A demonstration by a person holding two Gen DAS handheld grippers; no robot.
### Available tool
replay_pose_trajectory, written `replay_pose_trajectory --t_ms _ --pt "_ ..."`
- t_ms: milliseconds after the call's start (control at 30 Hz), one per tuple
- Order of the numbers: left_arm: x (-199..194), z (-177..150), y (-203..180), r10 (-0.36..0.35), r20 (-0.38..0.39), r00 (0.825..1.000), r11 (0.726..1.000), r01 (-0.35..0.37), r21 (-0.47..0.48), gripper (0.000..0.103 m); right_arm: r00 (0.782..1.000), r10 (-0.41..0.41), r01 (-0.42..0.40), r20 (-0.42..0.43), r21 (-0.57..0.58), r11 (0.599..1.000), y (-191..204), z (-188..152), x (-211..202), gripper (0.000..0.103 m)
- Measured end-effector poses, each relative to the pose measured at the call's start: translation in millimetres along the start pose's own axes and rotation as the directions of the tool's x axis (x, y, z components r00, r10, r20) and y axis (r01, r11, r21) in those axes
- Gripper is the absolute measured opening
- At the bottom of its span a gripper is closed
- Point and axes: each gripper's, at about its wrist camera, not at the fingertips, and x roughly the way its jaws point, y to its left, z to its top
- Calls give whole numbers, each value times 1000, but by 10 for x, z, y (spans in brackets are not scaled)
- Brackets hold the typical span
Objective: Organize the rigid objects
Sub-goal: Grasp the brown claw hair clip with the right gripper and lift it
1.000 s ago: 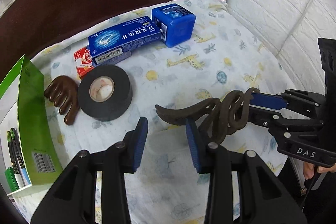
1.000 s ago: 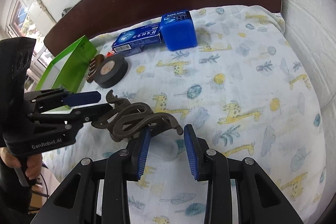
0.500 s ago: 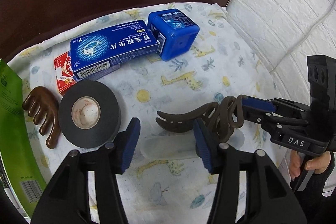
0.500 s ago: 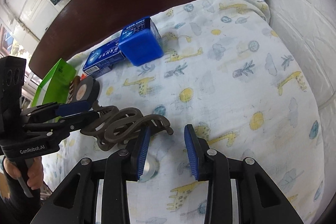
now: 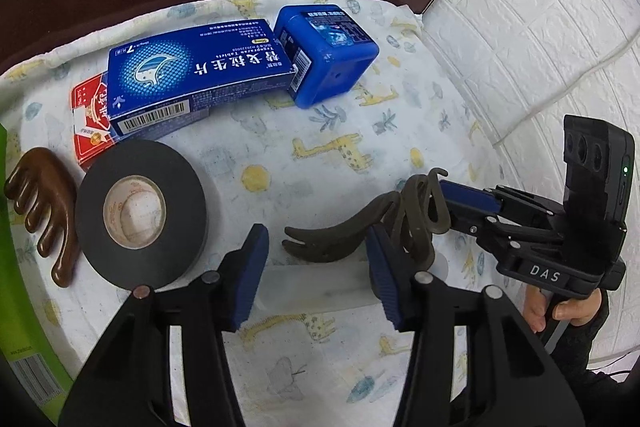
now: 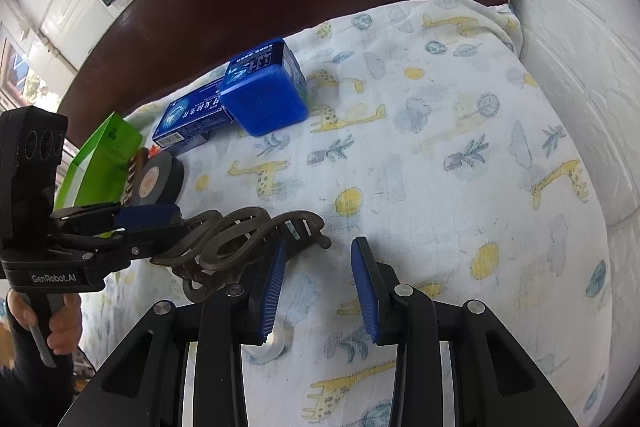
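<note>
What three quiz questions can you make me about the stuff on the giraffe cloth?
1. Where is the wooden comb?
A. Beside the tape roll
B. On top of the blue boxes
C. Inside the tape's hole

2. How many blue boxes are there?
A. One
B. Two
C. Four

3. How is the tape roll sitting?
A. Standing on its edge
B. Lying flat, hole facing up
C. Leaning against a box

Answers:
1. A: the wooden comb lies right next to the tape roll.
2. B: there is a flat carton and a square box.
3. B: its round hole faces up from the cloth.
</note>
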Motion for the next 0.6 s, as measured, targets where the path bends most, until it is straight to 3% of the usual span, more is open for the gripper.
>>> replay_pose_trajectory --t_ms 200,333,433,500,600 --pt "-11 23 -45 30 -4 1000 999 -29 21 41 1000 24 -24 11 -74 997 73 -6 -37 36" --pt "-72 -23 -58 79 11 997 997 -79 22 41 1000 -27 29 16 -132 991 77 23 -87 36" --pt "-127 -70 -35 69 18 997 998 -69 7 53 999 -29 32 19 -169 985 87 76 -101 37" --pt "-139 -76 -30 73 30 997 997 -73 2 56 1000 -18 22 21 -206 978 121 105 -94 49" --pt "-60 -33 4 70 11 997 998 -70 -7 55 999 -24 30 27 -254 967 179 146 -48 52"
